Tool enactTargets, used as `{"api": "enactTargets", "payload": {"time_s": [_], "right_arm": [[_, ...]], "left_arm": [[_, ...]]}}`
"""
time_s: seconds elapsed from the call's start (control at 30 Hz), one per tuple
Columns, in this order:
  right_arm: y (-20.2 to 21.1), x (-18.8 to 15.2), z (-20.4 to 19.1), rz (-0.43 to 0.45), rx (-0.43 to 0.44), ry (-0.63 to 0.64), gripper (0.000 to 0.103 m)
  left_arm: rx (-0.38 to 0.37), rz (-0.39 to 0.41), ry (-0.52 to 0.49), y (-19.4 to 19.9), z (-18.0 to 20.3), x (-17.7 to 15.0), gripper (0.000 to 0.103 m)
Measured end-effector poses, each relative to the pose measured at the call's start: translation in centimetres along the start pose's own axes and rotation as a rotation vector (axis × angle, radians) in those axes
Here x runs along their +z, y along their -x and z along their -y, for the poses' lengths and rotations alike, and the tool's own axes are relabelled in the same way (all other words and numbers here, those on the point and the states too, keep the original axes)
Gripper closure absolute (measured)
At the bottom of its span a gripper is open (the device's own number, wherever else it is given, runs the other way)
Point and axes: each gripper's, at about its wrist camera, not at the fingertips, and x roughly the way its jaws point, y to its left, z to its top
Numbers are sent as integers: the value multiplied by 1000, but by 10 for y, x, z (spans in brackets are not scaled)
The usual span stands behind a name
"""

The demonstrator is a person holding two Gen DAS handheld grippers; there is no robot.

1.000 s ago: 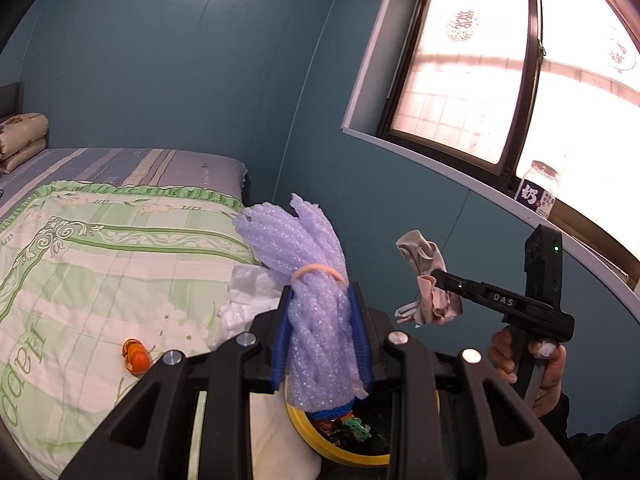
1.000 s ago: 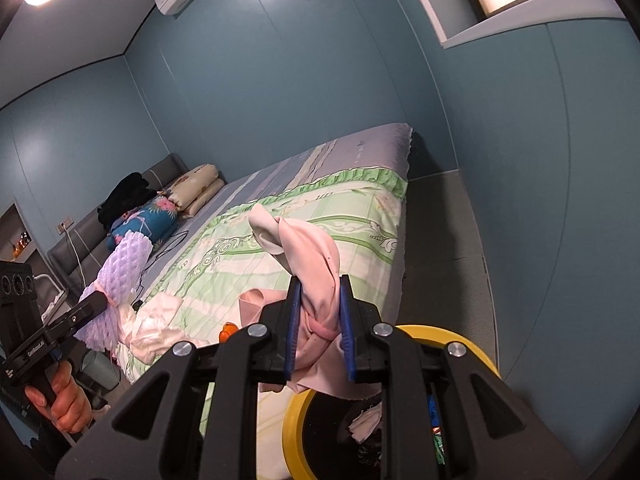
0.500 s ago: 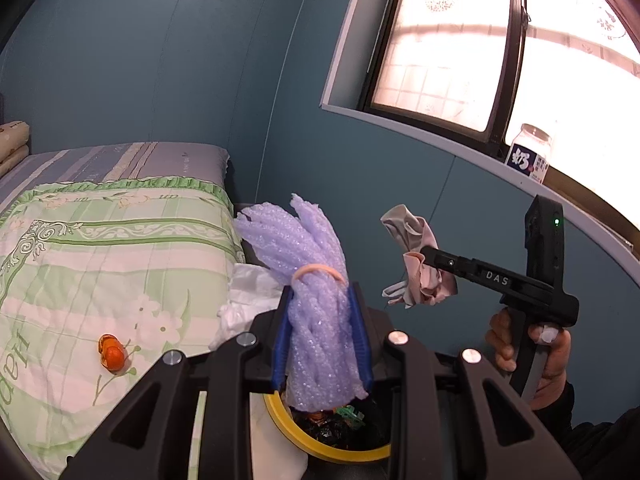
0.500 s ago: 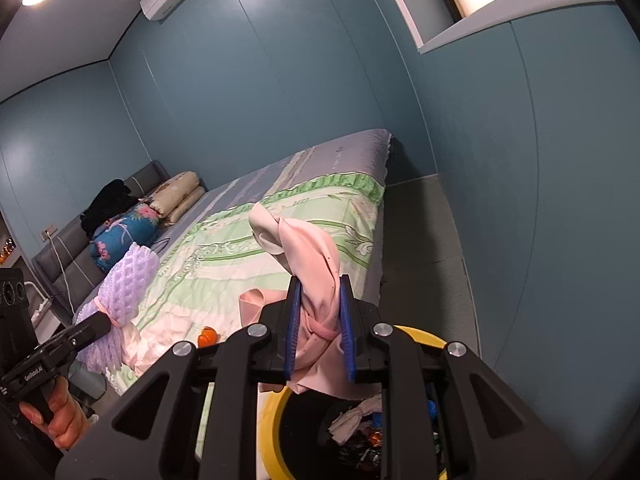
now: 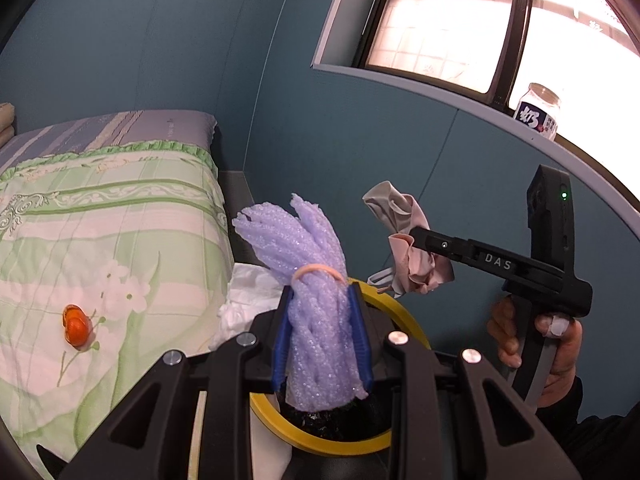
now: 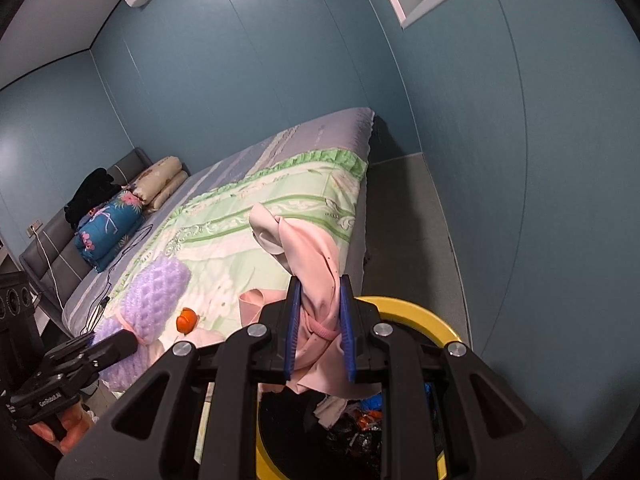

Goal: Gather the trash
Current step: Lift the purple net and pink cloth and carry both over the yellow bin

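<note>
Beside the bed's foot-end corner stands a yellow-rimmed trash bin, above which the left gripper clamps a purple foam-net bundle and the right gripper pinches a pink cloth, while a small orange piece lies on the bed's quilt near its edge.

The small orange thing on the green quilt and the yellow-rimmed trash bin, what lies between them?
In the left wrist view, crumpled white paper lies at the quilt's edge, between the small orange object and the yellow-rimmed bin.
</note>
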Motion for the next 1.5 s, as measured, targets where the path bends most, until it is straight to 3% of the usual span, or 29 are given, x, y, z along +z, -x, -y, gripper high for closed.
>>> {"api": "enactTargets", "payload": {"time_s": [0.5,0.9,1.5], "right_arm": [[-28,-21,15,-76,-23,-26,86],[-37,-33,17,-110,-41,-12,86],[-52,-38,13,-152,-44,18,86]], "left_arm": [[-2,-121,9,-41,4,-30,78],[53,-105,-39,-45,13,-34,78],[68,-105,-67,-46,27,-38,78]]}}
